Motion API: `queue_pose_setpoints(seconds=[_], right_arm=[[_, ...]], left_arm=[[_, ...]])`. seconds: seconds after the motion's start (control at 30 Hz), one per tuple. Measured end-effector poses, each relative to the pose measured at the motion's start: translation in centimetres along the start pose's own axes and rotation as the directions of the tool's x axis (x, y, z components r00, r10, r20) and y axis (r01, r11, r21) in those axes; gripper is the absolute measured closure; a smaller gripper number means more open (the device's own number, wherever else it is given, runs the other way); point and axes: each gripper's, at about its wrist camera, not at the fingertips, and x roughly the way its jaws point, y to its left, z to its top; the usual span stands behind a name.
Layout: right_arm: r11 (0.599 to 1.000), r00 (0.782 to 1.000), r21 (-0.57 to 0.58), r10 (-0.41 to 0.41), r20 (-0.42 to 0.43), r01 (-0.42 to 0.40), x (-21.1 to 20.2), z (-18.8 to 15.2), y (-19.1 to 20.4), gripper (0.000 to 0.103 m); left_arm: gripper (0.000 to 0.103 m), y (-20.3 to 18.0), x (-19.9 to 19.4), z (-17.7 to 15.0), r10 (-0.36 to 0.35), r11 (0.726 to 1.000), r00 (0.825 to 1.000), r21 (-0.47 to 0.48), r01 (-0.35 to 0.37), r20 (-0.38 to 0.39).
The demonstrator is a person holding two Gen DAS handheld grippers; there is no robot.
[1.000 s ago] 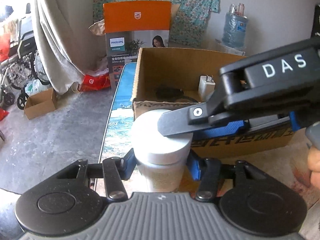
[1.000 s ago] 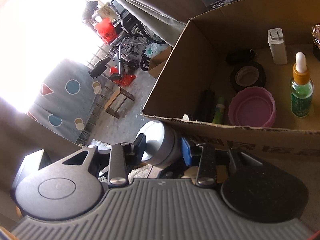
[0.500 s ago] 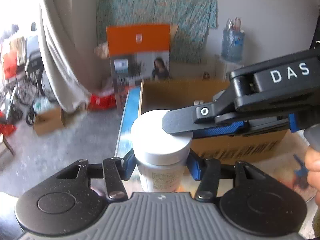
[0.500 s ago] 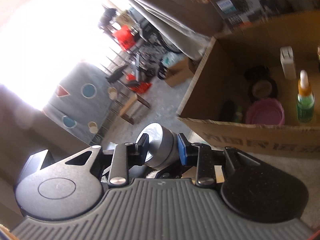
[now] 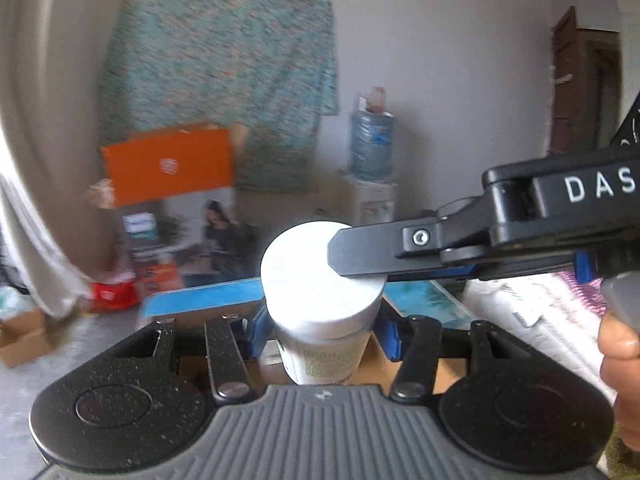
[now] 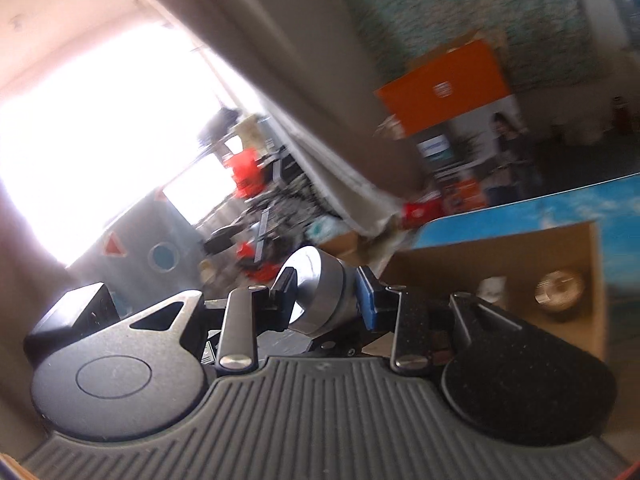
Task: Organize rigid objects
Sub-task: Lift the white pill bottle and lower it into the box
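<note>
A white jar with a wide silver-white lid [image 5: 316,284] stands upright between the pads of my left gripper [image 5: 322,334], which is shut on its body. My right gripper [image 6: 326,300] is shut on the jar's lid [image 6: 320,292]. In the left wrist view the right gripper [image 5: 360,254] reaches in from the right across the lid top. The open cardboard box [image 6: 500,264] lies lower right in the right wrist view, with a small white item [image 6: 492,290] and a round metallic object [image 6: 560,290] inside.
A blue patterned table top [image 5: 200,300] lies below the jar. An orange Philips carton [image 5: 168,168] and a water dispenser [image 5: 372,152] stand at the far wall. A curtain [image 6: 320,128] hangs left. White patterned cloth [image 5: 532,304] lies at right.
Both grippers rose with the jar and tilted upward. The cardboard box dropped out of the left wrist view and slid to the lower right in the right wrist view.
</note>
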Motion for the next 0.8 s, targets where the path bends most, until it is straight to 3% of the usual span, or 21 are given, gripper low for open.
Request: queue_pose_setpoints(seconds=[0.13,0.33,0.47,0.8], right_arm=[[0.995,0.998,0.067,-0.07,0.002,0.07,-1.0,1.1,-5.1,0.071],[0.973,0.99,0.186,-0.123,-0.068,0.134,-0.2,-1.1,-12.3,0.071],[0.965,0.984,0.212,-0.133,-0.117,0.155,1.3,-3.0,-14.3,0.071],[0.96,0.966,0.174,-0.191,-0.172,0.221,4.3,-3.6,-16.6,0.071]], left_arm=[[0.049,-1.8,4.5,-0.2,-0.062,0.998,0.994,-0.006,0.062,-0.085],[0.049,-2.6,10.3,-2.6,-0.095,0.995,0.97,-0.032,0.09,-0.226],[0.049,-2.6,12.2,-4.1,-0.089,0.996,0.957,-0.037,0.082,-0.277],[0.048,-3.4,15.6,-5.4,-0.064,0.998,0.936,-0.008,0.065,-0.346]])
